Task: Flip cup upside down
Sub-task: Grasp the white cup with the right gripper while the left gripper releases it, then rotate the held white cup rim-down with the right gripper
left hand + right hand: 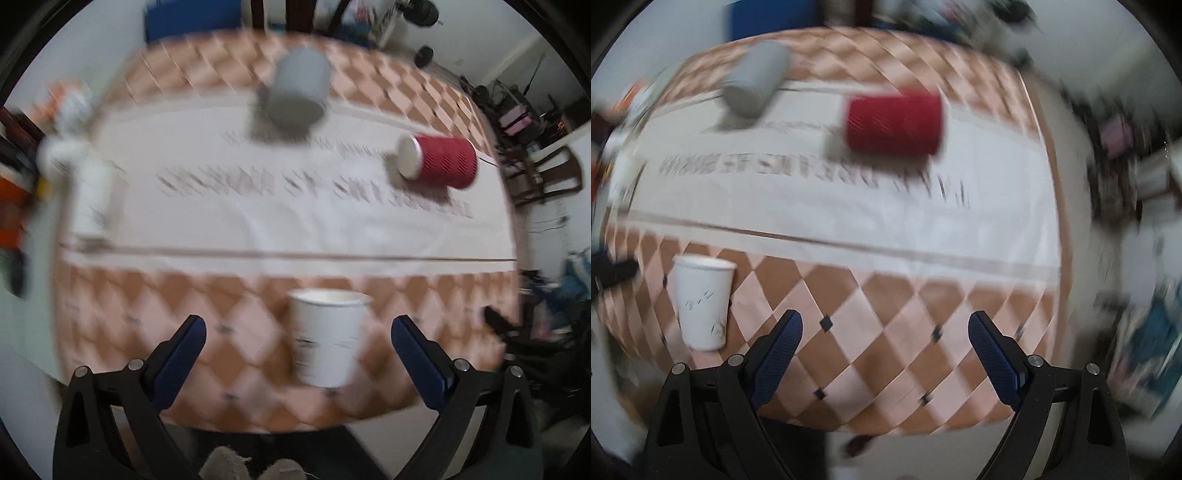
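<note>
A white paper cup stands upright, mouth up, near the table's front edge, just ahead of my open left gripper and between its blue fingers. It also shows in the right wrist view, to the left of my open, empty right gripper. A red ribbed cup lies on its side at the right; it shows in the right wrist view too. A grey cup lies tipped at the back, and also shows in the right wrist view. Both views are blurred.
The table has a brown-and-pink diamond cloth with a white printed runner across the middle. A white bottle-like object stands at the left edge. Clutter and furniture surround the table at left and right.
</note>
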Demonstrator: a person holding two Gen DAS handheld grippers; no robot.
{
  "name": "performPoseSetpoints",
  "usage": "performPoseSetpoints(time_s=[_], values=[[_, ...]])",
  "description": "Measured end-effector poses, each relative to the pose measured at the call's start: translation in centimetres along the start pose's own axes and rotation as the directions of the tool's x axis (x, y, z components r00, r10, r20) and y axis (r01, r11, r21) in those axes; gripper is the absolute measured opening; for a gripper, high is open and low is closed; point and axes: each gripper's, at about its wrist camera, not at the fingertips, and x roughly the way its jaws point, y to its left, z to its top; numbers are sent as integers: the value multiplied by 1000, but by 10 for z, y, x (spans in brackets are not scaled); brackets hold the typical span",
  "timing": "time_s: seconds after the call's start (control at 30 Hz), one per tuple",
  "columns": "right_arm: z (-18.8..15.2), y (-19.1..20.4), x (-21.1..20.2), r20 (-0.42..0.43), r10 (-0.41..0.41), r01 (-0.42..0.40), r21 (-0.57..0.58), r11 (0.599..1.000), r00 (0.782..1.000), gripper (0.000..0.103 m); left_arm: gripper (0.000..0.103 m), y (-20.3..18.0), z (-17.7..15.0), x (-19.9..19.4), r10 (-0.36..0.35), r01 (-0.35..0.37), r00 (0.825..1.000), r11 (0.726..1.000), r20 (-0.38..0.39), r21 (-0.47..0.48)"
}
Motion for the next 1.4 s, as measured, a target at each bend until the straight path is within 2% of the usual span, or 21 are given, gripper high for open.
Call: performPoseSetpoints(time_s=[0.1,0.17,0.2,0.27,0.3,0.33,0.37,0.43,0.53,0.6,0.73,0.8,0.87,0.93,1.0,1.1,1.17,1.23,1.3,1.37,1.4], values=[[8,38,-17,63,-45,59,-247,967,997,93,103,17,-15,-10,147,-149,986,989,77,12],[5,72,-23,99,-66,103,-450,887,993,93,103,29,-26,-2,212,-213,974,977,84,0],[-1,95,-24,137,-94,156,-577,802,986,92,103,37,-34,9,259,-259,964,966,65,-2],[-20,135,-20,227,-130,260,-767,587,965,92,103,46,-47,31,311,-311,950,950,13,-3],[-39,157,-12,296,-140,327,-858,397,945,91,103,51,-54,42,320,-321,947,947,-10,-10],[-49,169,-6,331,-141,358,-889,285,933,89,103,55,-57,49,325,-325,945,945,-23,-16],[-65,181,3,381,-134,396,-911,118,915,87,103,59,-63,58,334,-335,942,942,-41,-24],[-88,195,22,456,-100,437,-885,-162,884,82,103,62,-72,75,345,-348,936,937,-70,-39],[-108,202,45,502,-46,438,-793,-422,864,80,103,78,-85,91,329,-339,937,937,-117,-82],[-114,206,57,517,-13,429,-724,-540,856,79,103,85,-89,97,324,-338,937,936,-130,-99],[-123,210,82,535,40,412,-600,-686,844,73,103,97,-94,102,317,-334,938,935,-140,-120],[-127,209,96,544,45,400,-556,-729,838,69,103,104,-93,104,319,-338,936,932,-145,-130],[-125,211,100,549,51,400,-539,-741,834,69,103,111,-91,103,318,-337,937,931,-144,-140],[-119,215,96,525,25,382,-586,-715,851,67,103,119,-89,101,326,-345,935,927,-138,-151],[-105,223,90,483,-35,351,-681,-642,875,67,103,130,-87,97,337,-355,933,920,-128,-163],[-84,230,82,392,-127,288,-827,-483,911,67,103,142,-81,93,355,-373,927,910,-123,-179],[-62,231,78,301,-189,228,-915,-332,935,67,103,150,-76,89,368,-385,922,903,-118,-193],[-35,230,76,178,-239,147,-979,-145,954,67,103,157,-72,87,374,-389,921,898,-109,-203],[-1,222,77,18,-268,49,-992,113,963,67,103,158,-69,83,380,-392,920,896,-100,-209],[11,208,79,-69,-261,5,-962,274,963,67,103,160,-67,81,382,-393,920,894,-94,-216],[27,199,82,-136,-249,-30,-921,388,959,67,103,163,-66,80,381,-392,920,893,-91,-221]])
